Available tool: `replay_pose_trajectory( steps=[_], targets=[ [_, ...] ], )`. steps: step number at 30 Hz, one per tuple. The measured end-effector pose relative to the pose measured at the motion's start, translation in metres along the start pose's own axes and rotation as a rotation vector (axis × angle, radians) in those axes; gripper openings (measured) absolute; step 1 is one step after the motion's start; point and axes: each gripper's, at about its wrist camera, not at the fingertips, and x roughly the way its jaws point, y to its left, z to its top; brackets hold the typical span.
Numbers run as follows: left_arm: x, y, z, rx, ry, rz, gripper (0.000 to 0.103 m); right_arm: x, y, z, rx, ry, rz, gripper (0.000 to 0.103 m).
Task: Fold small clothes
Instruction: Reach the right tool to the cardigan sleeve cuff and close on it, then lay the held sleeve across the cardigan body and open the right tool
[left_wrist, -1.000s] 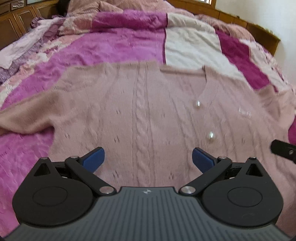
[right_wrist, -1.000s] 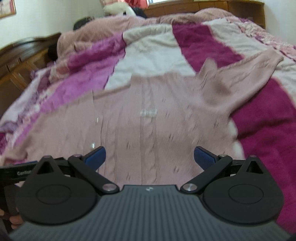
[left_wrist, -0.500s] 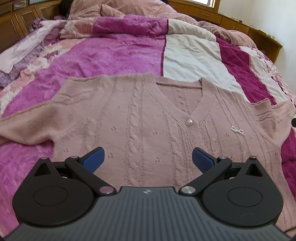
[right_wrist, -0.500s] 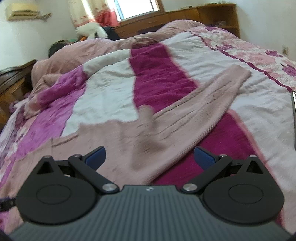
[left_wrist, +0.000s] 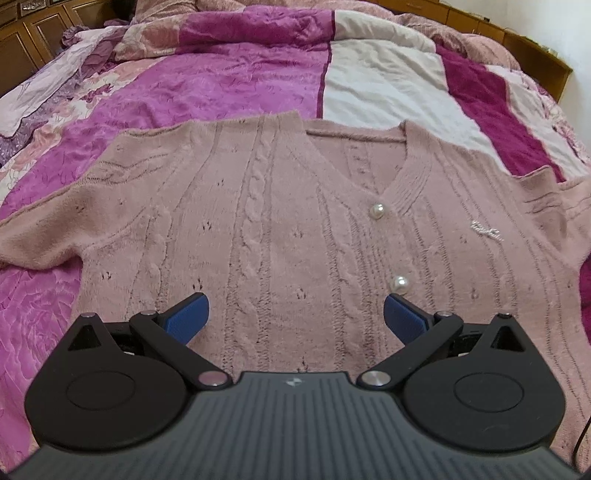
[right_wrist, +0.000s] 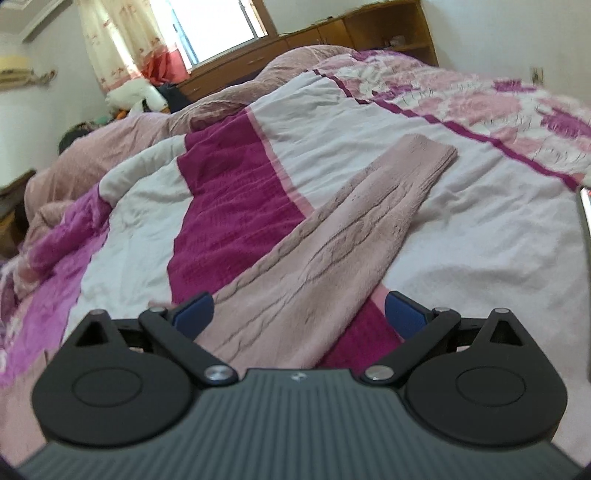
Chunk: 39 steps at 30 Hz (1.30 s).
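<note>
Cardigan: the pink knitted cardigan (left_wrist: 280, 236) lies front-up and spread flat on the bed (left_wrist: 229, 74), buttoned, with its pearl buttons (left_wrist: 376, 211) facing up.
Left tongs: the left tongs (left_wrist: 295, 320) hover low over the cardigan's body, blue pads wide apart, nothing between them.
Right tongs: the right tongs (right_wrist: 298, 314) are also spread apart and empty.
Change: within the last second the right tongs have swung off the cardigan's body and now look straight along the outstretched sleeve (right_wrist: 347, 236), which runs away from them across the quilt. The left view has barely shifted.
Meaning: the smoothing-out looks finished; no fold is made yet, and the right side seems lined up for the first one.
Next move: probably pinch the sleeve and carry it over the chest.
Risk: soft knit may sag or drag the shoulder askew.
</note>
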Motion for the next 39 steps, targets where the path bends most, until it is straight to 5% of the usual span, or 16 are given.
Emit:
replay_pose_trajectory(
  steps=[9, 15, 17, 19, 39],
  targets=[
    [0.009, 0.008, 0.001, -0.007, 0.008, 0.026, 0.103, 0.040, 0.001, 0.002, -0.010, -0.028, -0.056, 0.099],
    [0.012, 0.011, -0.002, -0.011, 0.018, 0.023, 0.103, 0.048, 0.003, 0.006, 0.025, -0.070, -0.042, 0.063],
    [0.012, 0.011, -0.003, -0.011, 0.022, 0.018, 0.103, 0.048, 0.005, 0.006, 0.030, -0.043, -0.022, 0.031],
    [0.012, 0.011, -0.004, -0.008, 0.024, 0.015, 0.103, 0.043, 0.007, 0.006, 0.038, -0.042, 0.001, 0.020],
    [-0.023, 0.020, -0.008, -0.022, -0.054, -0.021, 0.103, -0.102, 0.037, 0.012, -0.003, -0.309, 0.112, 0.017]
  ],
)
